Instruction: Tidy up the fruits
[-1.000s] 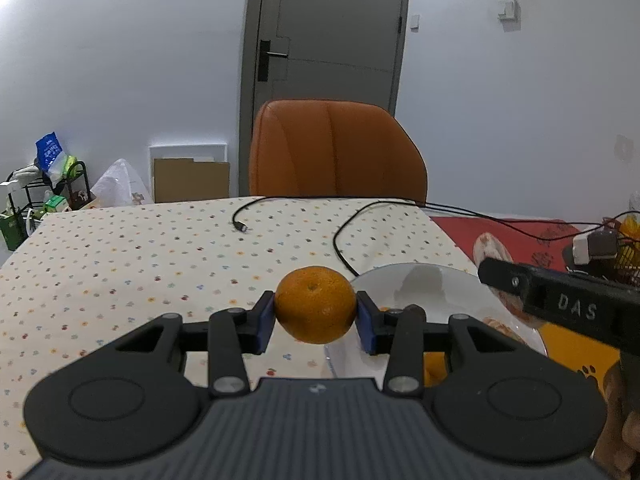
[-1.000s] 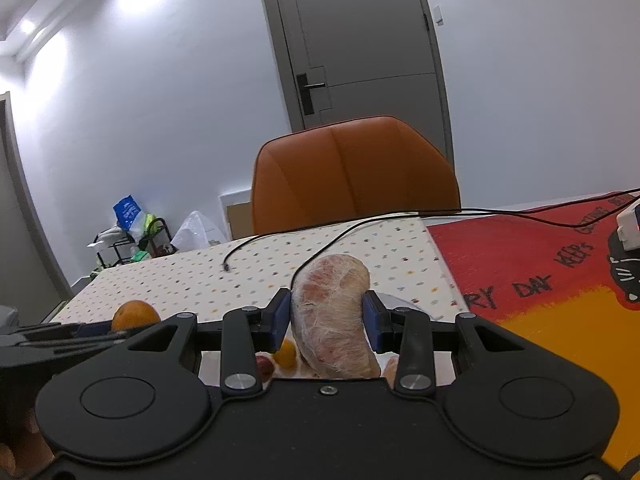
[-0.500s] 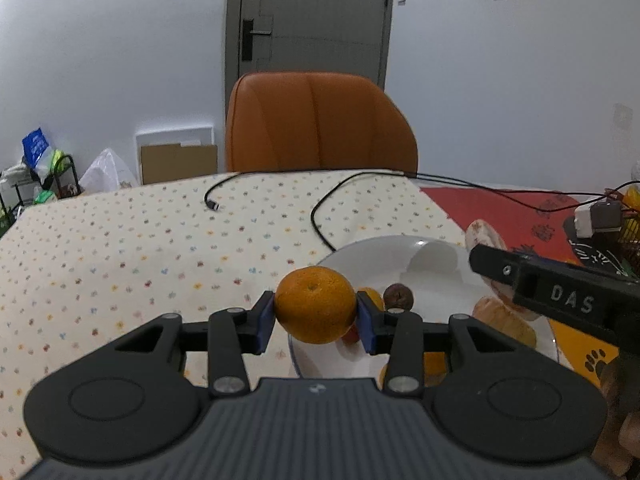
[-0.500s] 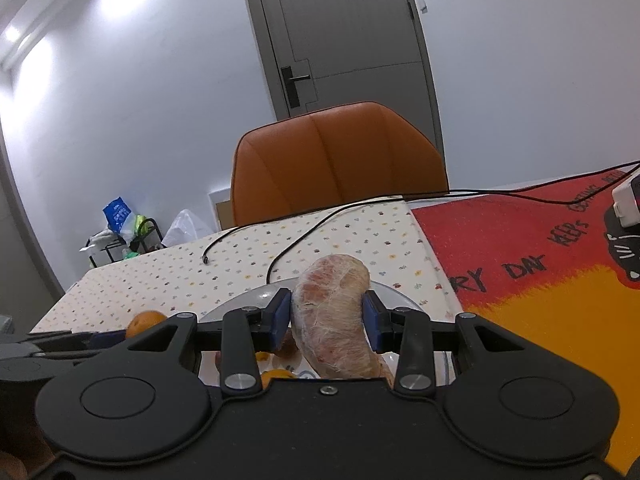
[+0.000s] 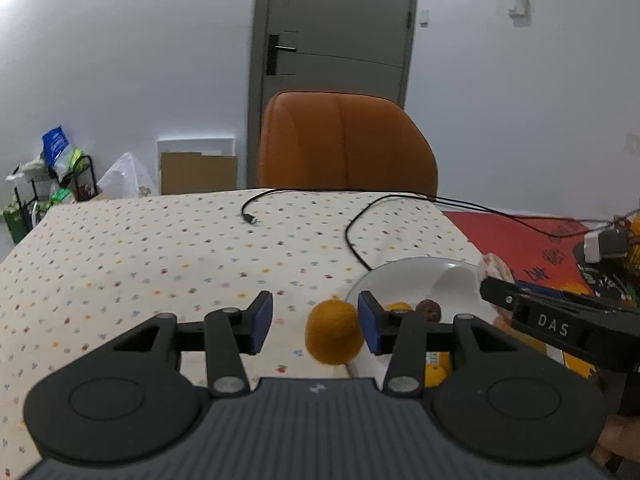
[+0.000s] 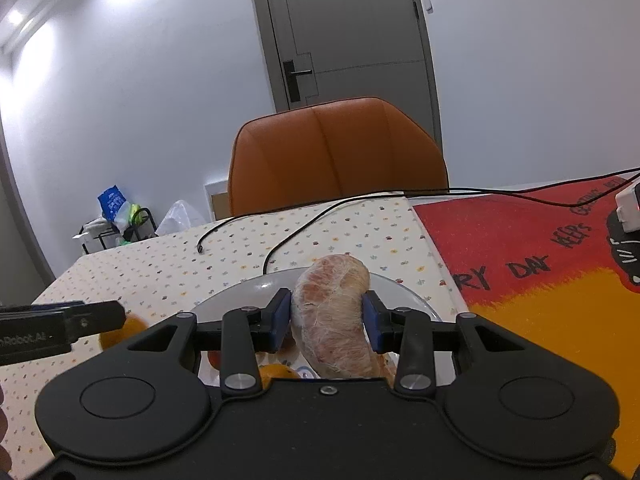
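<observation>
The step in hand is the release of the round orange mandarin (image 5: 334, 331) by the left gripper (image 5: 316, 323). Its jaws stand released, wide apart. The mandarin appears blurred between them, close against the right blue pad and well apart from the left pad. It sits at the near-left rim of the round white plate (image 5: 412, 276), over the dotted cream tablecloth surface (image 5: 160, 252). Whether it is landing on the plate or just beside it cannot be told.

The right gripper (image 6: 326, 320) holds its jaws clenched on the pale peeled pomelo segment wrapped in clear film (image 6: 334, 316). The segment stands upright between the pads, above the plate (image 6: 240, 294), which already carries several small fruits.

The next move, by judgement, calls for confirming that the mandarin settles inside the rim, since a round fruit may roll off across the surface. The right gripper then needs to lower the segment onto a bare part of the plate before opening.
</observation>
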